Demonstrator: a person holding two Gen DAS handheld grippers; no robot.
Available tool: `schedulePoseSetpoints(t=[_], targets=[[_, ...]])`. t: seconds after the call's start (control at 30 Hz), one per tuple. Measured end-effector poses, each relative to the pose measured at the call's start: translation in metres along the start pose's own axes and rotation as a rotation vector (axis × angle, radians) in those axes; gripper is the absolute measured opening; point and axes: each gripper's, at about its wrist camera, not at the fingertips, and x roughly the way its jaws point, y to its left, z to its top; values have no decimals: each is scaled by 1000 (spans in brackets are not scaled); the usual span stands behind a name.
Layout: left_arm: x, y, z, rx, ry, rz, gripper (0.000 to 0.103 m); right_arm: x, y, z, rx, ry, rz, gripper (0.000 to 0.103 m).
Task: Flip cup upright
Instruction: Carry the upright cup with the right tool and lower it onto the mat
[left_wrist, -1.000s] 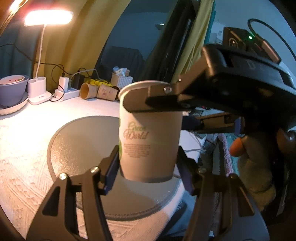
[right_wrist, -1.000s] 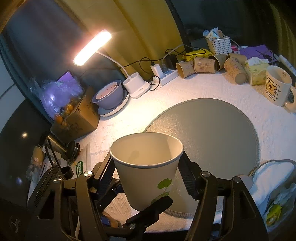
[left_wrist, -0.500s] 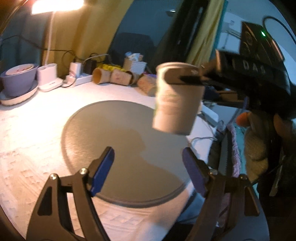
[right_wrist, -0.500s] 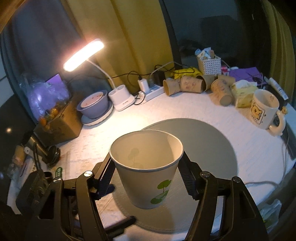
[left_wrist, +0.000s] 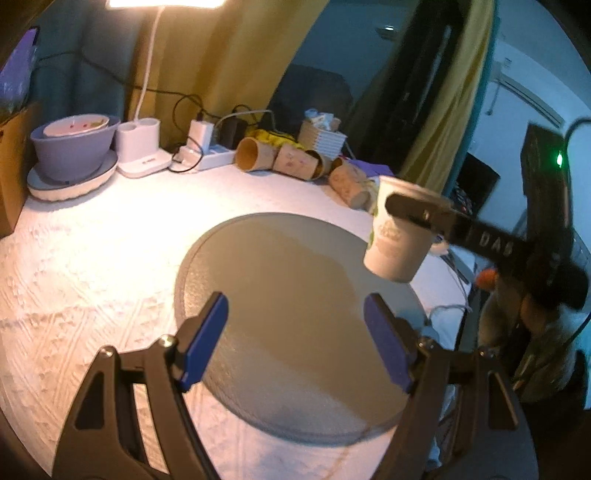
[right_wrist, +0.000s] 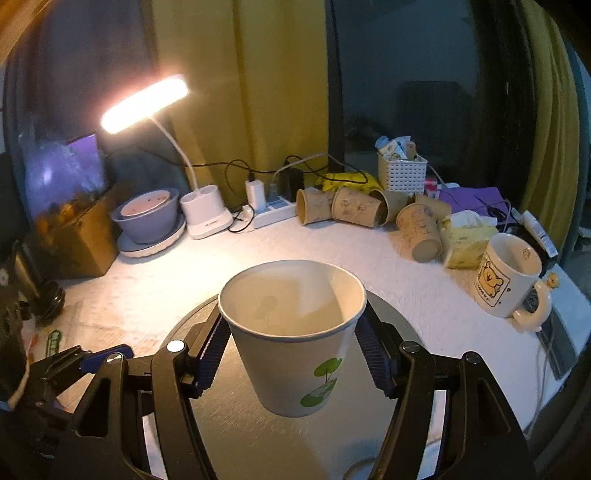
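A white paper cup (right_wrist: 295, 332) with a green tree print is upright, mouth up. My right gripper (right_wrist: 291, 350) is shut on it near the rim and holds it above the round grey mat (right_wrist: 229, 435). In the left wrist view the same cup (left_wrist: 399, 236) hangs over the mat's (left_wrist: 288, 295) right edge, in the black right gripper. My left gripper (left_wrist: 295, 343) is open and empty, low over the near part of the mat, apart from the cup.
A white textured cloth (left_wrist: 92, 266) covers the table. At the back stand a lit desk lamp (right_wrist: 147, 99), a purple bowl on a plate (right_wrist: 147, 218), a power strip (right_wrist: 273, 216), several brown paper cups lying down (right_wrist: 354, 210), a tissue box (right_wrist: 465, 236) and a bear mug (right_wrist: 506, 280).
My left gripper has let go of the cup and drawn back to the left, jaws open. My right gripper has carried the upright cup off to the right and lower.
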Motion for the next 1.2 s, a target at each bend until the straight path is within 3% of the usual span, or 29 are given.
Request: schedulePoseSetpoints(t=[0.33,0.67,1.2], targets=[[23,17,10,-43,42,84,77,53,-1,-4,-71,42,-29,69],[43,33,17,-71,79,129,77,88,5,1,-108,50,30,69],[48,27,14,-32,68,117,77,83,7,-14,-111,61,9,69]])
